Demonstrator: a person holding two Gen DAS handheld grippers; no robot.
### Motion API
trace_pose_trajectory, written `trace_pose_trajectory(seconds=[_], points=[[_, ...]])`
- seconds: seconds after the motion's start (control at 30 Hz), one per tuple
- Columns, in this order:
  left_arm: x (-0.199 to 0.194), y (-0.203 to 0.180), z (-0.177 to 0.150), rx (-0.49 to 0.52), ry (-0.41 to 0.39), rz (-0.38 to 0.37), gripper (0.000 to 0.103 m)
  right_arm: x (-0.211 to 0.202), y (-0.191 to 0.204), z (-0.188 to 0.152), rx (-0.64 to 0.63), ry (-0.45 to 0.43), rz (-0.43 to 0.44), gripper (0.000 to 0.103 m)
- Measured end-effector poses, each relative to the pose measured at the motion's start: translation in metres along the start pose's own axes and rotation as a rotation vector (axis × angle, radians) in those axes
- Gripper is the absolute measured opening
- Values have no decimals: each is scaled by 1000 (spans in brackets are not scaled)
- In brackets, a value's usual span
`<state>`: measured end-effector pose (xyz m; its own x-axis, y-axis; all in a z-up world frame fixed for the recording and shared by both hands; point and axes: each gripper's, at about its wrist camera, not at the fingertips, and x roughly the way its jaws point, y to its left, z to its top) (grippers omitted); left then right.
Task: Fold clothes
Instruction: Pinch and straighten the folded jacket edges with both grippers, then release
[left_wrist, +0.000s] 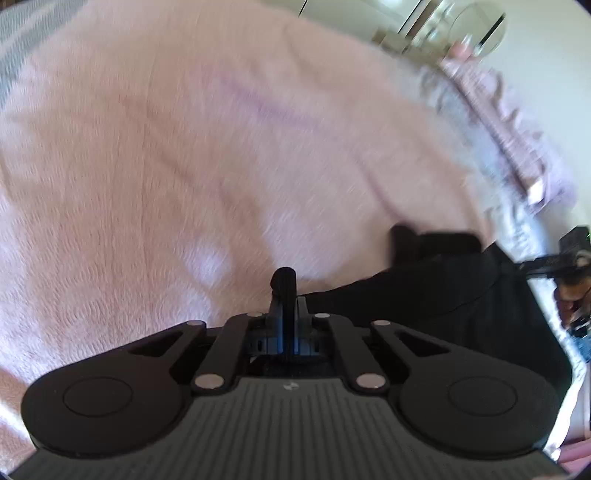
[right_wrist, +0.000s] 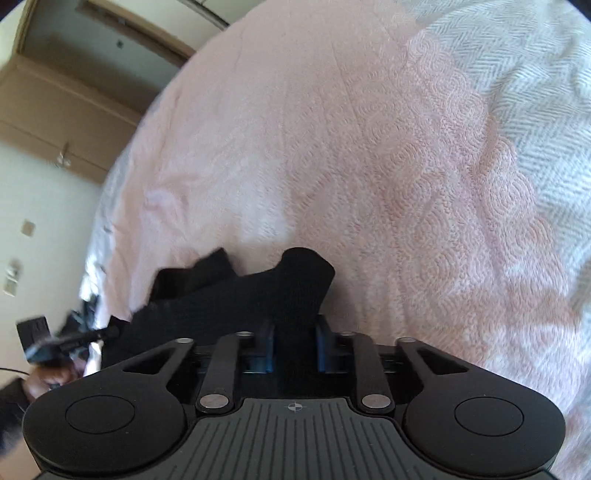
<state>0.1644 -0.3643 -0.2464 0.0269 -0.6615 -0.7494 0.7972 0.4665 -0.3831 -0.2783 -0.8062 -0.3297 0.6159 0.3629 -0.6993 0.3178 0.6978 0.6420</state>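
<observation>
A black garment (left_wrist: 443, 306) hangs stretched between my two grippers above a pink bedspread (left_wrist: 184, 147). My left gripper (left_wrist: 284, 291) is shut, its fingers pressed together on the garment's edge, which runs off to the right. In the right wrist view my right gripper (right_wrist: 293, 332) is shut on a bunched fold of the same black garment (right_wrist: 258, 295), which fills the gap between the jaws and trails left. The right gripper also shows in the left wrist view (left_wrist: 436, 240) at the garment's far end.
The pink textured bedspread (right_wrist: 369, 166) covers the bed. A grey-white herringbone blanket (right_wrist: 535, 92) lies at its far side. A frilled bed edge (left_wrist: 517, 147), wooden wardrobe doors (right_wrist: 55, 110) and a pale floor lie beyond the bed.
</observation>
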Motion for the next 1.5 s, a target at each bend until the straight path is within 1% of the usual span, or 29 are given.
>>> trace_pose_trajectory(seconds=[0.07, 0.13, 0.23, 0.3, 0.33, 0.37, 0.43, 0.47, 0.5, 0.53, 0.57, 0.6, 0.63, 0.67, 0.73, 0.8, 0.87, 0.93, 1.0, 1.03, 1.07, 1.13, 1.17, 1.2, 1.27, 1.33, 1.4, 1.43, 1.5], points=[[-30, -9, 6, 24, -80, -43, 2, -21, 14, -3, -26, -43, 10, 12], [-45, -17, 20, 56, -120, -71, 3, -49, 32, -6, -67, -101, 14, 11], [-67, -28, 41, 104, -178, -113, 3, -88, 52, -3, -94, -218, 32, 11], [-57, -22, 54, 99, -189, -113, 3, -94, 53, 7, -104, -266, 27, 11], [-42, -16, 57, 97, -164, -97, 4, -92, 53, 13, -109, -279, 22, 11], [-27, -11, 59, 95, -138, -80, 4, -81, 49, 19, -114, -265, 13, 11], [18, 5, 51, 76, -25, -14, 4, -51, 38, 26, -135, -205, -24, 12], [37, 12, 44, 56, 15, 15, 4, -33, 30, 26, -135, -166, -46, 12], [51, 17, 38, 34, 55, 49, 7, -17, 23, 25, -129, -131, -83, 12], [66, 23, 31, 12, 96, 83, 13, -2, 18, 24, -124, -100, -120, 14], [64, 23, 29, 3, 81, 94, 14, 5, 17, 23, -124, -94, -159, 19], [61, 23, 26, -6, 64, 103, 16, 2, 21, 19, -131, -122, -188, 41], [57, 22, 24, -15, 47, 113, 16, -2, 26, 16, -139, -151, -217, 53], [48, 20, 22, -5, 33, 125, 17, -9, 34, 11, -156, -181, -238, 55], [28, 11, 19, 23, 10, 149, 17, -26, 50, -1, -188, -211, -253, 55], [4, -4, 15, 71, -5, 147, 18, -44, 69, -20, -206, -229, -237, 55], [-17, -27, 3, 130, 1, 102, 20, -55, 87, -47, -202, -214, -187, 55], [-31, -52, -20, 197, 47, 35, 24, -61, 106, -75, -190, -186, -139, 55], [-32, -76, -48, 273, 128, -34, 25, -60, 117, -109, -181, -116, -95, 55], [-30, -85, -64, 302, 175, -51, 25, -58, 117, -125, -181, -76, -103, 55], [-24, -90, -78, 343, 221, -26, 25, -57, 117, -140, -181, -38, -117, 55], [-11, -100, -106, 424, 313, 28, 25, -62, 99, -165, -150, 16, -211, 54], [-9, -99, -114, 434, 325, 38, 25, -67, 86, -175, -125, 31, -256, 54], [-10, -99, -114, 418, 315, 39, 26, -77, 73, -182, -87, 22, -274, 53], [-14, -102, -108, 399, 315, 66, 25, -96, 58, -190, -45, 6, -306, 53], [-26, -113, -103, 413, 289, 87, 25, -113, 61, -190, -48, -13, -341, 53], [-43, -128, -101, 430, 260, 65, 25, -127, 72, -191, -58, -50, -339, 53], [-49, -137, -104, 436, 255, 48, 26, -132, 80, -192, -65, -70, -308, 53], [-52, -150, -116, 455, 282, 41, 27, -131, 97, -196, -86, -93, -225, 53]])
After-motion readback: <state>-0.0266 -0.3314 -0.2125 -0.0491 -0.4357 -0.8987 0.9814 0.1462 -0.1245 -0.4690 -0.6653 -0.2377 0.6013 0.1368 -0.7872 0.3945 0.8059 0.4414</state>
